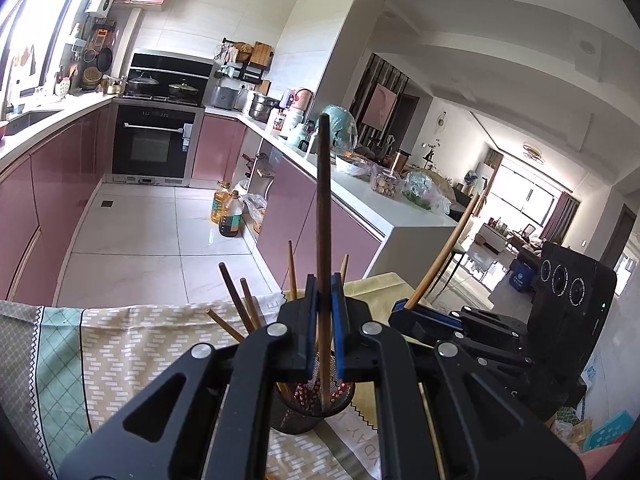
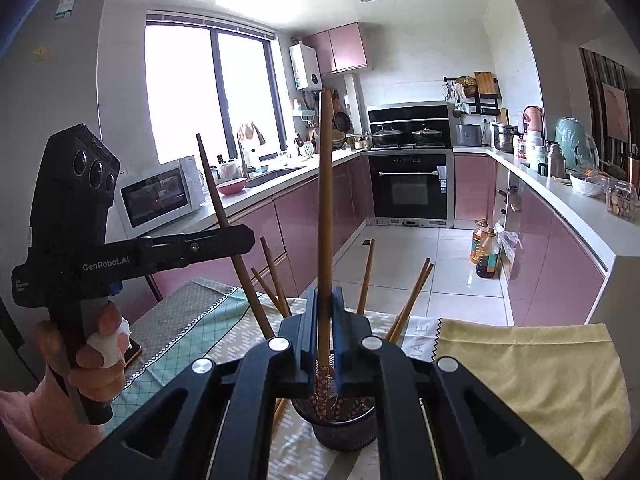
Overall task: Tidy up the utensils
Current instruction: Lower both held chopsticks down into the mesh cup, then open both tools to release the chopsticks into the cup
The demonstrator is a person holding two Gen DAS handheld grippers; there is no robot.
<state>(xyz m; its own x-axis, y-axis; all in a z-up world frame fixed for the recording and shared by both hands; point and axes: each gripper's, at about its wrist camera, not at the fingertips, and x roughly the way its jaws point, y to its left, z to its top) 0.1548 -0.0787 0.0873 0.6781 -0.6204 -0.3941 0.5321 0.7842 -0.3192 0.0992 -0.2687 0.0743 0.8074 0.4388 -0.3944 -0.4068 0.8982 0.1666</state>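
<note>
A black mesh utensil cup (image 1: 304, 412) stands on the patterned tablecloth and holds several chopsticks (image 1: 240, 304); it also shows in the right wrist view (image 2: 344, 428). My left gripper (image 1: 324, 304) is shut on a dark brown chopstick (image 1: 323, 200), upright, its lower end in the cup. My right gripper (image 2: 325, 320) is shut on a lighter brown chopstick (image 2: 326, 200), upright over the cup. Each gripper also appears in the other's view: the right one (image 1: 404, 306) with its chopstick (image 1: 444, 252), the left one (image 2: 240, 240) with its chopstick (image 2: 216, 192).
A yellow cloth (image 2: 532, 376) lies on the table right of the cup. The tablecloth (image 1: 120, 344) covers the table to the left. Behind is a kitchen with pink cabinets, an oven (image 1: 154, 140), oil bottles (image 1: 228, 212) on the floor and a cluttered counter (image 1: 384, 196).
</note>
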